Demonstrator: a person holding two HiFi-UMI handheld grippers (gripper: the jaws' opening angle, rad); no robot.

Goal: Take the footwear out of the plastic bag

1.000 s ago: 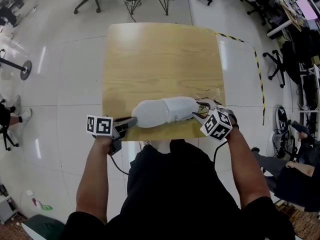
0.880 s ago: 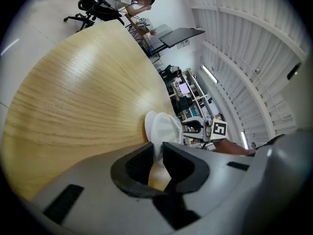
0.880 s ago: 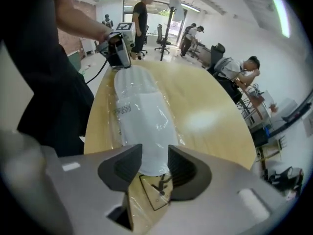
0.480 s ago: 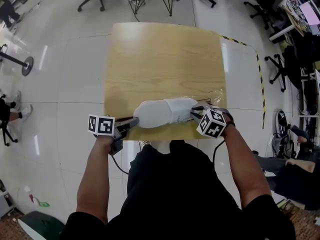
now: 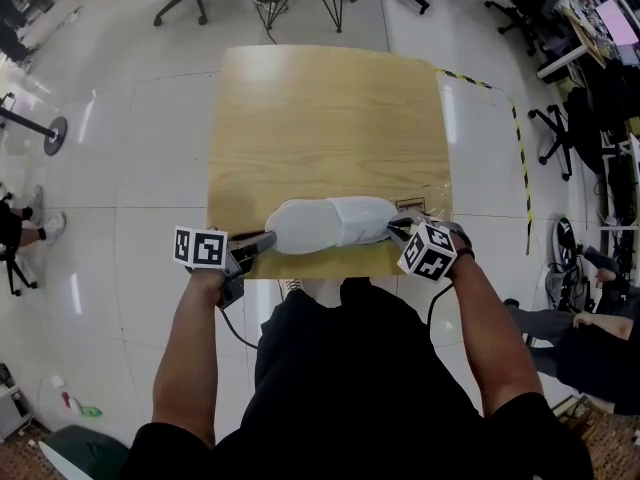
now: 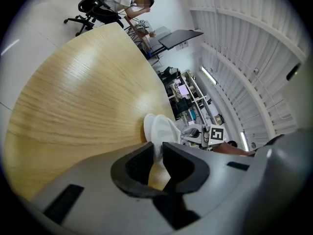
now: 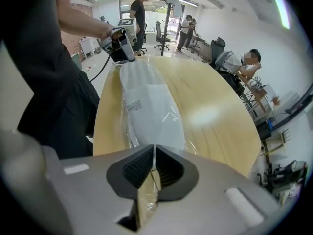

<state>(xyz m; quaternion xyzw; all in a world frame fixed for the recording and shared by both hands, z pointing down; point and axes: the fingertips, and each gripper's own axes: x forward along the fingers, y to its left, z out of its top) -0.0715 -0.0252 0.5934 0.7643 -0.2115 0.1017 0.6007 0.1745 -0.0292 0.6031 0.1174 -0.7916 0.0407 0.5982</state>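
1. footwear, white and soft-looking, lies flat inside the clear plastic bag on the wooden table. it stretches lengthwise from one of my grippers to the other.
2. my left gripper is clenched on the end of the package right at its tips. in the left gripper view a white strip sits pinched between the pads, and the rest of the footwear runs away straight ahead of them.
3. i cannot tell whether that left grip bites only film or the footwear itself through the film.
4. my right gripper points steeply down at the opposite end. its jaws have just been closing and now meet on a thin sheet of the bag's clear film, with the pads pressed together on it.
5. the white body of the footwear begins just beyond the right gripper's tips, not between them.
6. loose, crinkled film spreads on the wood beside and under the right gripper's tips.
7. seen from the right gripper, the left gripper sits straight ahead at the far end of the package. a small printed label faces up on the package between the two.
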